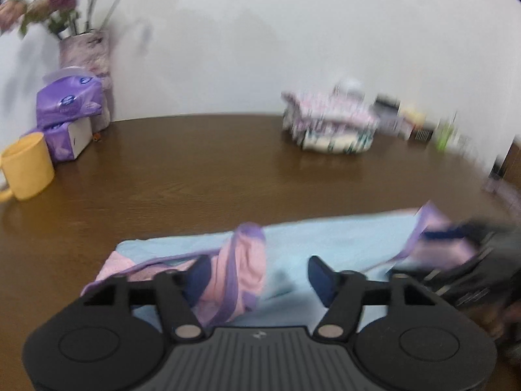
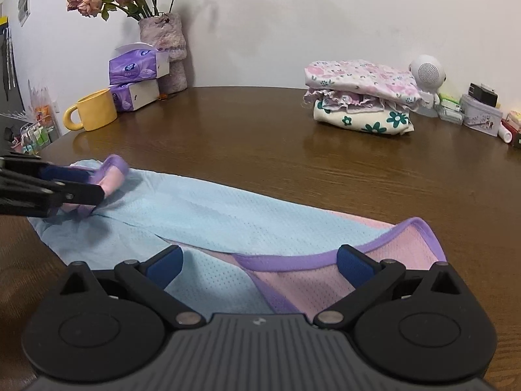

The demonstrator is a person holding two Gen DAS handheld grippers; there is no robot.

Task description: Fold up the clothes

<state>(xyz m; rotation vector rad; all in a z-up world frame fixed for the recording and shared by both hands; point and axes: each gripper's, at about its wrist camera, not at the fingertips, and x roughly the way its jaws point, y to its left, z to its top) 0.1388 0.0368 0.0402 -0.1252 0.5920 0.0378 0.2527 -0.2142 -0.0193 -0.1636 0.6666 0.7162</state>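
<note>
Two tools low over the blue-and-pink garment (image 2: 208,215): left tool (image 1: 259,275) and right tool (image 2: 259,265) both spread wide, empty.

Bare table (image 2: 260,150) lies between garment (image 2: 208,208) and folded pile (image 2: 361,97).

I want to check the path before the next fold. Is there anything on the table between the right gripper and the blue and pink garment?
Nothing visible stands in the way. The right gripper is open directly over the garment, with its purple-trimmed pink edge between the fingers. The yellow mug and the stack of folded clothes sit far behind on the table.
</note>
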